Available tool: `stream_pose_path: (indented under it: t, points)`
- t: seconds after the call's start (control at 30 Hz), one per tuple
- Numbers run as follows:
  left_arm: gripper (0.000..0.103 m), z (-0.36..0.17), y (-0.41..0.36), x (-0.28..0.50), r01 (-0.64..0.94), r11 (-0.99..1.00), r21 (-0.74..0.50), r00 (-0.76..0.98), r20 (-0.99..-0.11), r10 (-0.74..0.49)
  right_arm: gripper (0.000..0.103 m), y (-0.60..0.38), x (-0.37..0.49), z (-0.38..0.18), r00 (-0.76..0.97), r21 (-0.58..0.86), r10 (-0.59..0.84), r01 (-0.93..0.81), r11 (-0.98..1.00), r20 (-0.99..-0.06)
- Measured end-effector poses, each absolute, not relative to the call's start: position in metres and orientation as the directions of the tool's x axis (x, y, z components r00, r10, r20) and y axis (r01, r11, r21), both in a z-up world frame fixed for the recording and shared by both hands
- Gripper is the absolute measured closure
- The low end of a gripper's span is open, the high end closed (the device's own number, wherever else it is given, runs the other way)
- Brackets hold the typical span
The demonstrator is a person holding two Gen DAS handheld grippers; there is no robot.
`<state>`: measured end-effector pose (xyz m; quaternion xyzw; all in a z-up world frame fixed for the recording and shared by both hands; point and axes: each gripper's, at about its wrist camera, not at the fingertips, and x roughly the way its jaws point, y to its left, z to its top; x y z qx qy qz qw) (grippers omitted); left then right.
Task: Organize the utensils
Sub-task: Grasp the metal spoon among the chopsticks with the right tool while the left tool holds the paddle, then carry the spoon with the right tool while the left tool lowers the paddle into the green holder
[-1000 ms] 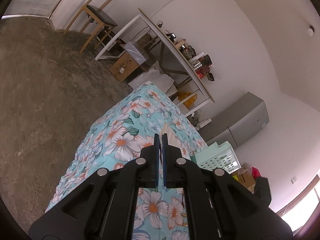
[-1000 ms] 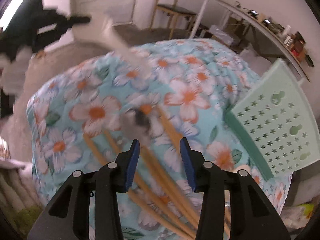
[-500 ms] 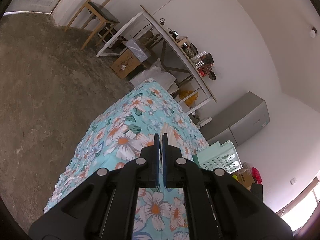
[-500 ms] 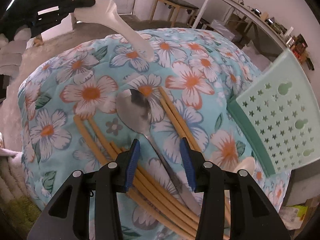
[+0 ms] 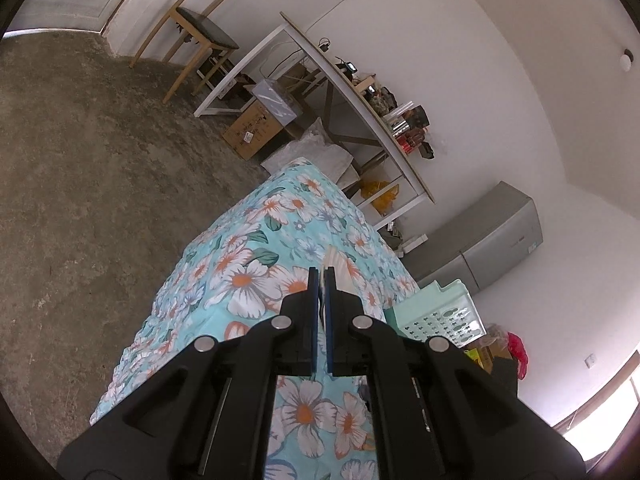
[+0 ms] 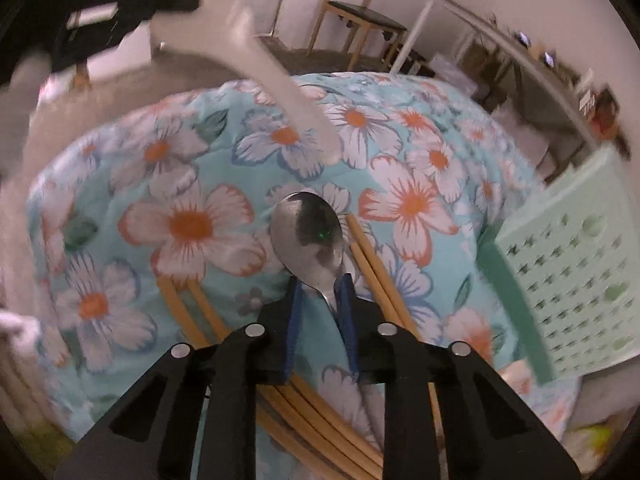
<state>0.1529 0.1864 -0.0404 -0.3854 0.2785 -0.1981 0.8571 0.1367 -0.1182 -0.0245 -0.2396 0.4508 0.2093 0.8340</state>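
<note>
No writing can be made out: the cardboard box under the long white table carries a label too small to read. The left wrist view alone shows the room, with a rough brown carpet, a wooden chair, a grey cabinet and white walls; there the left gripper is clamped on a thin white utensil held above the floral tablecloth. The right wrist view alone shows the table close up: a metal spoon lies on the cloth over wooden chopsticks, and the right gripper is closing with the spoon's neck between its blue pads, though contact cannot be told. A mint green perforated basket sits to the right of the spoon.
</note>
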Motion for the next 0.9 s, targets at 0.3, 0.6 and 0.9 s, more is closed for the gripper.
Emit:
stream_pose_path:
  t: [0.3, 0.6, 0.9]
  points:
    - [0.101, -0.022, 0.184, 0.142, 0.137, 0.656, -0.742, 0.789, -0.319, -0.525, 0.1, -0.132, 0.129, -0.009, 0.548, -0.127, 0.231, -0.538, 0.834, -0.804]
    - [0.101, 0.009, 0.187, 0.128, 0.145, 0.692, -0.707, 0.829, -0.294, -0.475, 0.1, -0.149, 0.116, 0.021, 0.627, -0.064, 0.318, -0.508, 0.859, -0.711]
    - [0.101, 0.05, 0.174, 0.128, 0.195, 0.704, -0.683, 0.852, -0.238, -0.467, 0.101, -0.198, 0.108, 0.066, 0.738, 0.112, 0.396, -0.404, 0.908, -0.546]
